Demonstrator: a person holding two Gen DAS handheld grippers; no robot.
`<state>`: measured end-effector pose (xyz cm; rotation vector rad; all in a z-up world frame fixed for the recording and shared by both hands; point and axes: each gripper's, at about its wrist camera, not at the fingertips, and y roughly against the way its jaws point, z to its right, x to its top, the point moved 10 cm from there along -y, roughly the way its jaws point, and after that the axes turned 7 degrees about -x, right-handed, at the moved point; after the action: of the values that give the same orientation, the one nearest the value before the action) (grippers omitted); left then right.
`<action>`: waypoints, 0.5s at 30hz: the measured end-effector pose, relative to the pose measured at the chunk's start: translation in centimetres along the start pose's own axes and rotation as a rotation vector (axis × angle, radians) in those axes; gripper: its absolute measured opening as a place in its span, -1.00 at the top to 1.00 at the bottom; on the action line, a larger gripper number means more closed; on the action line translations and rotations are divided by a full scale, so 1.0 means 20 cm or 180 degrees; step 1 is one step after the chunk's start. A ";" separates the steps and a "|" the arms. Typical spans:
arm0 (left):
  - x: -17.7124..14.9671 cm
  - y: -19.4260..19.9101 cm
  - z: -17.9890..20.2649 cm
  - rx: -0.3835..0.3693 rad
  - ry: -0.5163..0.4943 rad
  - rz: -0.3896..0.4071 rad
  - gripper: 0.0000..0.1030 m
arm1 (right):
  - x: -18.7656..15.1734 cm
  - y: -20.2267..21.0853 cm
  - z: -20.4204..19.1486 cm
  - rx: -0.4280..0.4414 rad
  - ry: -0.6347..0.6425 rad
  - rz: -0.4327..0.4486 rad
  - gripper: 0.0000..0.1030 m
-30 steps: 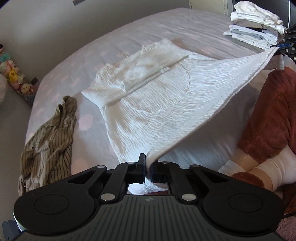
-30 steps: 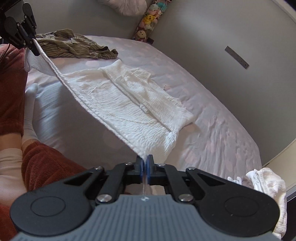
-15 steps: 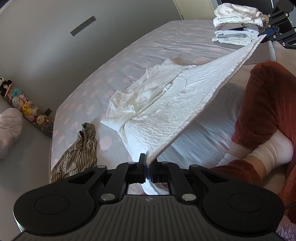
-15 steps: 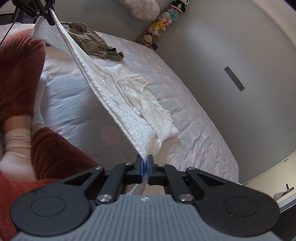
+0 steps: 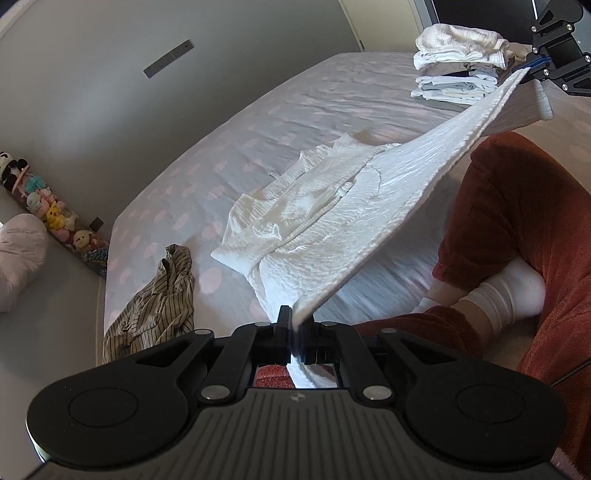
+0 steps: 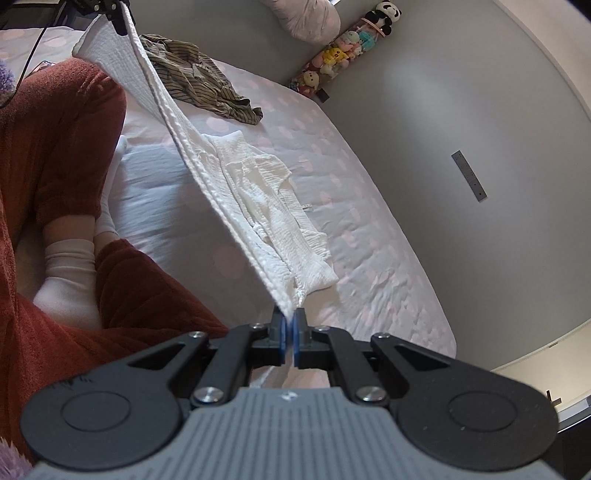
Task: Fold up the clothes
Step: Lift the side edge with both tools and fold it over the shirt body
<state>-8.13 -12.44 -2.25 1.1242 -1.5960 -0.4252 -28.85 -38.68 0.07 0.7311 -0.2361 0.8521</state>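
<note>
A white crinkled garment [image 5: 332,221] hangs stretched between both grippers, its hem taut in the air and its far end still resting on the bed. My left gripper [image 5: 293,319] is shut on one hem corner. The right gripper [image 6: 289,325] is shut on the other corner of the same white garment [image 6: 258,206]. Each gripper shows in the other's view: the right gripper [image 5: 539,64] at the top right, the left gripper [image 6: 118,16] at the top left.
A striped olive garment [image 5: 155,302] lies crumpled on the dotted bedsheet [image 5: 229,147]. A stack of folded clothes [image 5: 458,66] sits at the bed's far corner. A person's rust-red trouser legs [image 5: 517,206] and white socks [image 6: 70,273] rest on the bed beneath the hem. Plush toys [image 6: 343,48] line the wall.
Both grippers have risen, lifting the hem higher so the garment slopes steeply. More of the cloth has left the bed and its far end has bunched up.
</note>
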 end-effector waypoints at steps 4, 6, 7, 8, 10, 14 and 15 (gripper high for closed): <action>0.00 0.04 0.00 0.0002 0.0009 0.0009 0.96 | -0.01 0.03 -0.01 0.0030 -0.0016 -0.0023 0.92; -0.01 0.04 0.00 0.0009 0.0012 0.0007 0.96 | -0.01 0.03 0.00 0.0032 -0.0030 -0.0024 0.92; -0.01 0.04 0.00 0.0013 0.0013 0.0006 0.96 | -0.01 0.03 0.00 0.0032 -0.0032 -0.0028 0.92; -0.01 0.04 0.00 0.0016 0.0013 0.0004 0.96 | -0.01 0.02 -0.01 0.0034 -0.0035 -0.0034 0.92; 0.00 0.04 -0.01 0.0025 0.0006 -0.0002 0.96 | 0.00 0.01 0.00 0.0034 -0.0032 -0.0042 0.92; 0.03 0.00 -0.05 0.0095 -0.0094 -0.0013 0.96 | 0.03 -0.08 0.04 0.0003 0.0045 -0.0037 0.92; 0.05 -0.02 -0.06 0.0117 -0.0129 -0.0018 0.96 | 0.03 -0.10 0.05 -0.0005 0.0065 -0.0035 0.92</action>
<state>-6.92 -13.03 -1.57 1.1547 -1.6421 -0.4263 -26.77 -39.88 0.18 0.7214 -0.2143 0.8483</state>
